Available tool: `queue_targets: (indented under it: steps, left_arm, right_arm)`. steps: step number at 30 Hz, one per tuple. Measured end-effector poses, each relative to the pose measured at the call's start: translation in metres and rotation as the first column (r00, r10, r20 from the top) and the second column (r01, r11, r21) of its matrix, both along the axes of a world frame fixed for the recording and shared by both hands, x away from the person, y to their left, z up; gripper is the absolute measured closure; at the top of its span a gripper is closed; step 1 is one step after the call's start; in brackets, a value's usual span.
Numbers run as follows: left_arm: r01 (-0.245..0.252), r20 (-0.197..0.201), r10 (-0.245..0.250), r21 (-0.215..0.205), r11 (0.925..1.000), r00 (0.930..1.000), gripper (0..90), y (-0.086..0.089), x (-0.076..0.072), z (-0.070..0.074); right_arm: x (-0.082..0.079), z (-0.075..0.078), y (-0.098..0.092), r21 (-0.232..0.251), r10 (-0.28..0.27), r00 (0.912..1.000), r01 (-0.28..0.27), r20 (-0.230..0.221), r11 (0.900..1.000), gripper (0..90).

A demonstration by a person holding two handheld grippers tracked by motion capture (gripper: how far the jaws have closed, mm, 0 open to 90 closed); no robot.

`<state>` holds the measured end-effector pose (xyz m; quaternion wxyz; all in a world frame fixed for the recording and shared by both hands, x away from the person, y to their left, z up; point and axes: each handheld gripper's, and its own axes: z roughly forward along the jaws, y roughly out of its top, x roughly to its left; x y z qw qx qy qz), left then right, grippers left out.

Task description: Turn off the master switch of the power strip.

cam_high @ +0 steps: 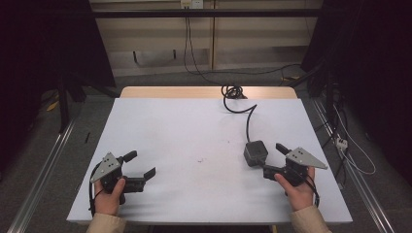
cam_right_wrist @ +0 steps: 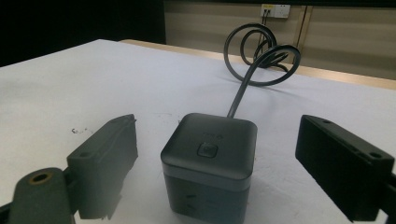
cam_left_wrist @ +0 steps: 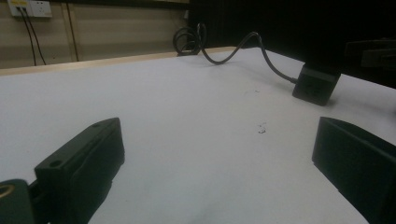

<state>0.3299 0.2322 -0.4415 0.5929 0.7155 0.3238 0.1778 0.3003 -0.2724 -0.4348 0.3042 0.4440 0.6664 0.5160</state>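
Dark grey cube [cam_right_wrist: 208,165] (top button, coiled cable [cam_right_wrist: 259,53]) on table [cam_high: 184,131]

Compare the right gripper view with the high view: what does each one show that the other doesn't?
The right gripper view alone shows the button on top of the dark cube, and a wall socket behind the table.

The high view alone shows the person's hands, the left hand holding the left gripper, the grey three-cornered plates, and the floor around the table.

Both show the cube sitting between the right gripper's open jaws, its cable coiling at the far edge, and the white tabletop.
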Motion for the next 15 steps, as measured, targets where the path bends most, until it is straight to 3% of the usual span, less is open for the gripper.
queue_targets:
  steps: [15]
  left_arm:
    - [0.002, -0.004, -0.002, 0.004, 1.0000, 1.0000, 2.1, 0.0001, 0.0001, -0.0004]
  right_arm:
    - [0.0102, 0.0021, -0.0019, 0.000, -0.011, 0.9999, 0.011, -0.011, 1.000, 17.7]
